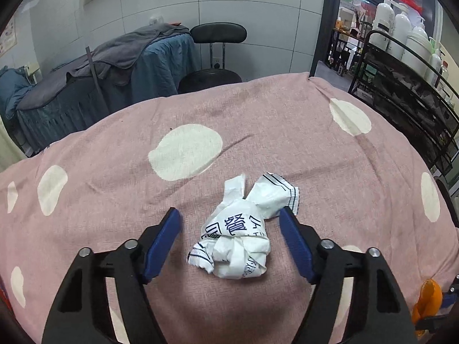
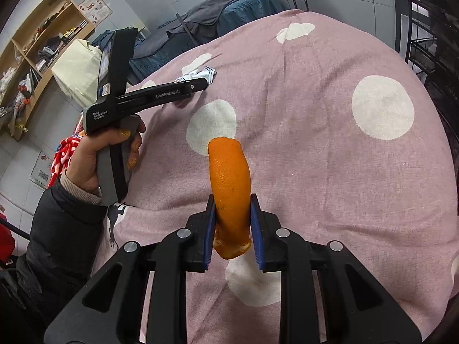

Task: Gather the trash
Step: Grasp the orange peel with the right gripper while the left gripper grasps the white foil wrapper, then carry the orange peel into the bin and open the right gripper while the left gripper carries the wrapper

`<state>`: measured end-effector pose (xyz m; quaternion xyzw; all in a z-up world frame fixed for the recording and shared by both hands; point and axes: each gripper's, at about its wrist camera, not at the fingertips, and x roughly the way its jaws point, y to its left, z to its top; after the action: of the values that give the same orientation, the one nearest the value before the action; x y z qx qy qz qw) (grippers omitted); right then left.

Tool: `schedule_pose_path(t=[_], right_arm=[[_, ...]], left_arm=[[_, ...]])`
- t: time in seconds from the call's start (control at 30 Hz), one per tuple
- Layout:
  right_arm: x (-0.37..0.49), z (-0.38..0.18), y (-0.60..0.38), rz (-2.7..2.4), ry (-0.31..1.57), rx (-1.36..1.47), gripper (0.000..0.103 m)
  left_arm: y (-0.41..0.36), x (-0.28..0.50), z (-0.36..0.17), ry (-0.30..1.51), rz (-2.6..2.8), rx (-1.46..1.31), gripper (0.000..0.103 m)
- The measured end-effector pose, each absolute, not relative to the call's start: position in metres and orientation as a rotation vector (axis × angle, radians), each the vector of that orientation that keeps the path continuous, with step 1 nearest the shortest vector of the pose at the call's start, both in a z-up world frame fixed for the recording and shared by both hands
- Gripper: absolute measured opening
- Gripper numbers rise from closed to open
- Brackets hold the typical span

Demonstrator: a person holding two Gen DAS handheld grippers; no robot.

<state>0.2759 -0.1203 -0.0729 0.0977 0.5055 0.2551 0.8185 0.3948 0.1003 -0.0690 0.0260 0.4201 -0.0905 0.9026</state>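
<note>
Pink cloth with big white dots covers the bed [image 1: 315,132], and a crumpled white wrapper [image 1: 243,232] with dark printing lies on it, right in between the two blue pads of the left gripper [image 1: 231,215]. The jaws are apart and neither pad presses on the paper yet, though the right-hand pad sits very near one corner of it. To do this bit well, I think the person should slide the gripper a little to the side so the fat middle of the wrapper is in the gap, not just a thin flap. Then push the tips down softly into the cloth and squeeze slowly. The paper is light and springy, so a fast squeeze could flick it away, and pressing too deep could pinch the cover too. The right gripper [image 2: 231,205] is clenched on a curved strip of orange peel [image 2: 229,177], which sticks up past the pads and hangs above the bed. It should keep that squeeze steady and stay well away from the left one while the wrapper is picked up. I see no bin in either view, so I cannot tell where the trash will go.
</note>
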Motion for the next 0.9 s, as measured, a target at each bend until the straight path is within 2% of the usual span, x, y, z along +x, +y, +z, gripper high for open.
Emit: schedule_pose_path(t=[0.03,0.07,0.1,0.23,0.9], right_arm=[[0.275,-0.073,-0.121,0.541,1.072,0.206,0.024],[0.275,-0.072,-0.122,0.538,1.067,0.207,0.024],[0.275,-0.073,-0.121,0.535,1.064,0.208,0.024],[0.269,-0.070,-0.124,0.539,1.047,0.223,0.024],[0.194,-0.041,-0.179,0.468,0.887,0.239,0.024]], left_arm=[[0.100,0.393,-0.068,0.859,-0.189,0.048,0.056],[0.099,0.390,-0.066,0.852,-0.191,0.048,0.043],[0.098,0.388,-0.065,0.850,-0.189,0.054,0.036],[0.094,0.372,-0.058,0.840,-0.201,0.047,0.033],[0.047,0.210,-0.021,0.710,-0.331,-0.094,0.033]])
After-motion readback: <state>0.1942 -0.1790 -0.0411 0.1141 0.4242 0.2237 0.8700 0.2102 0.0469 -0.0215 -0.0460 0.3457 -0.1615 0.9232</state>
